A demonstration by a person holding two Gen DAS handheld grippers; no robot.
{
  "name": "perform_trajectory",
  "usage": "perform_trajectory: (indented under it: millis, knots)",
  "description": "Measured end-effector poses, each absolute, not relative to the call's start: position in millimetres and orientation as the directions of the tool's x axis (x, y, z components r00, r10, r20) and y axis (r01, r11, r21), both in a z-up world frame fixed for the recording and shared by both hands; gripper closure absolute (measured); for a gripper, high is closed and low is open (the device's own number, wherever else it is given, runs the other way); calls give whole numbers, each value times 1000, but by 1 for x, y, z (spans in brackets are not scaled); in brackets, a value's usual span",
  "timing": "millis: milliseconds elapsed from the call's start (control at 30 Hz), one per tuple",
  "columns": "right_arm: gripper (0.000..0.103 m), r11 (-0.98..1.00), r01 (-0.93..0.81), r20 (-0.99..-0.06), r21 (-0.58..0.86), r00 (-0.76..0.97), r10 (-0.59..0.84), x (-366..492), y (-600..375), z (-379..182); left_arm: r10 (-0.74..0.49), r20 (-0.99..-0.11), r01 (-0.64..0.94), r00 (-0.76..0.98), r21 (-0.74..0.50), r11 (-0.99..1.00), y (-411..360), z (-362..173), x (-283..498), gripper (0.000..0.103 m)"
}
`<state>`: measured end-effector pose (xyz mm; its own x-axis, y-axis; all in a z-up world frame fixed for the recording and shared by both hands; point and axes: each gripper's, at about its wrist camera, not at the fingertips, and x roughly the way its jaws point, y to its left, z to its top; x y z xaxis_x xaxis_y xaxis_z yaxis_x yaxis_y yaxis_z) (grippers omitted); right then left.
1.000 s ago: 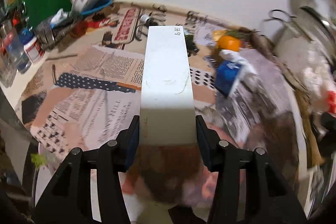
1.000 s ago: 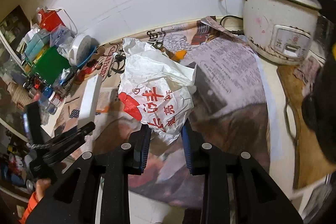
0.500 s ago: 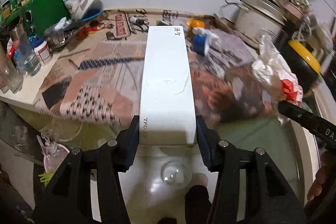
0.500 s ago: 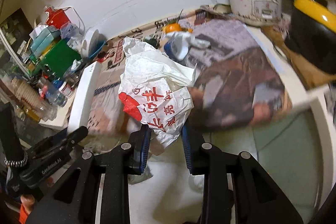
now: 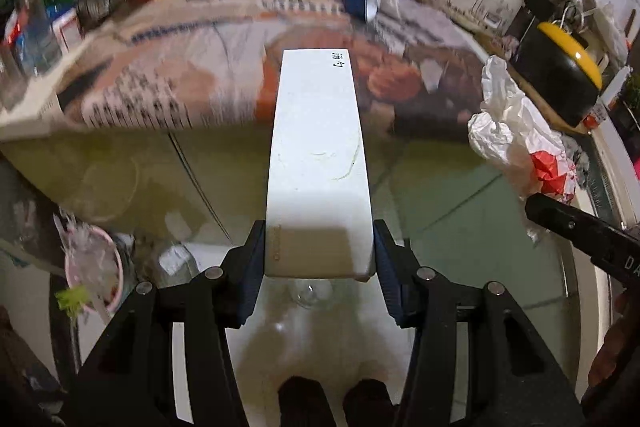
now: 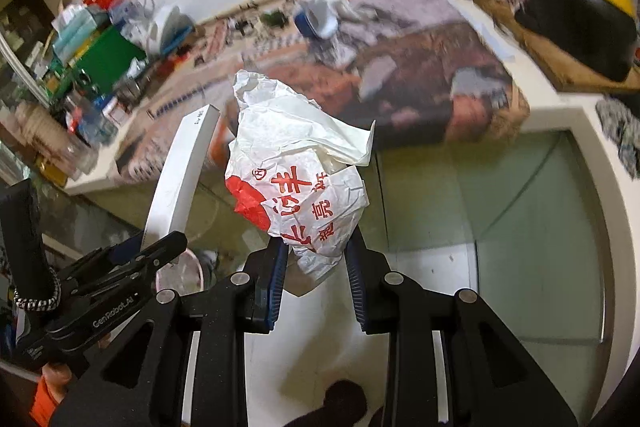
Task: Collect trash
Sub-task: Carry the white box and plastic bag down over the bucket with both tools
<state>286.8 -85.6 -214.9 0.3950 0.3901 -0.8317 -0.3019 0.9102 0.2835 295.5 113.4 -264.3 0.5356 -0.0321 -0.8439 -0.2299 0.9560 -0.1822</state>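
Left tongs (image 5: 320, 267) pinch the near end of a long white carton (image 5: 318, 147), long axis running straight out ahead. Right tongs (image 6: 316, 267) pinch a crumpled red-printed plastic bag (image 6: 300, 183). Both loads hang off the tabletop (image 6: 560, 115) edge, over the floor; pink bin (image 5: 94, 267) lies low, nearer the left hand.

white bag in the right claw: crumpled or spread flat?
Crumpled. The white bag with red print is bunched into a wrinkled wad, its lower end pinched in the right claw; creases and folded edges show all over it.
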Motion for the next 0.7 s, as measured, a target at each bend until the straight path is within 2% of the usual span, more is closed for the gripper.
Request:
perform_trajectory:
  millis: [233,700]
  knots:
    - [77,916,-311,-890,253,297,346,289,-107,-295,-39,-883,-292,468,-196,936,81,-350,291,53]
    - [77,919,-294,-944,261,119,307,312,-89,-528,-47,-944,-432,325,-193,881,95,-572,283,53]
